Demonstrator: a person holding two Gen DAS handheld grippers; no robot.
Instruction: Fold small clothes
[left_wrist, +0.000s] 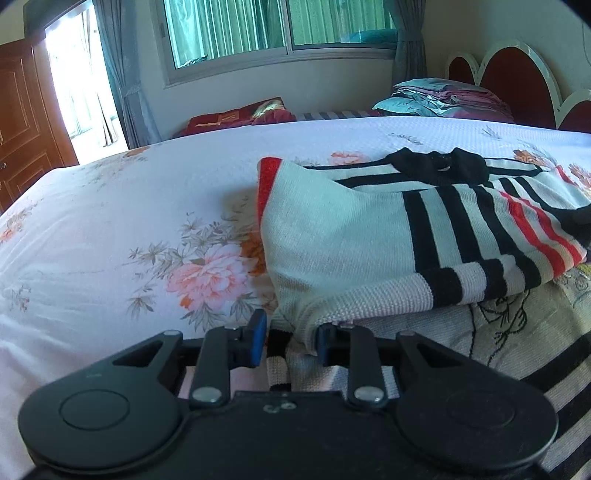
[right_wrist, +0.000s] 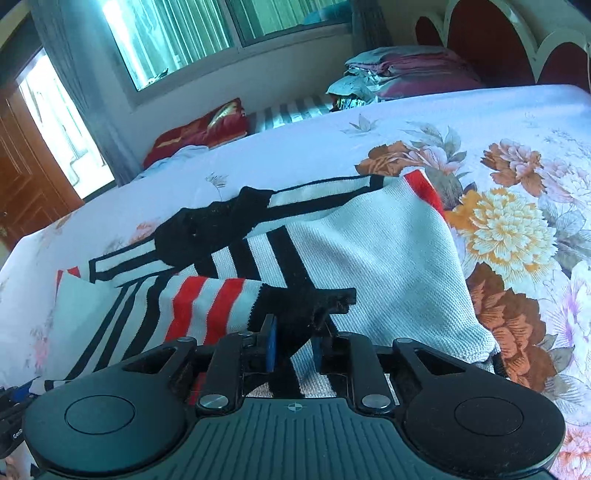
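A small white knit sweater (left_wrist: 343, 236) with black and red stripes lies partly folded on the floral bedsheet (left_wrist: 110, 221). Its black collar (left_wrist: 436, 166) is at the far side. My left gripper (left_wrist: 291, 341) is at the sweater's near left edge, jaws part open with knit fabric between the blue pads. In the right wrist view the sweater (right_wrist: 369, 251) fills the middle. My right gripper (right_wrist: 293, 341) has the black cuff (right_wrist: 306, 306) of a striped sleeve between its pads, jaws part open around it.
A stack of folded clothes (left_wrist: 443, 98) sits at the bed's far right by the red headboard (left_wrist: 517, 81). A red pillow (left_wrist: 236, 116) lies beyond the bed under the window. A wooden wardrobe (left_wrist: 22, 122) stands at left.
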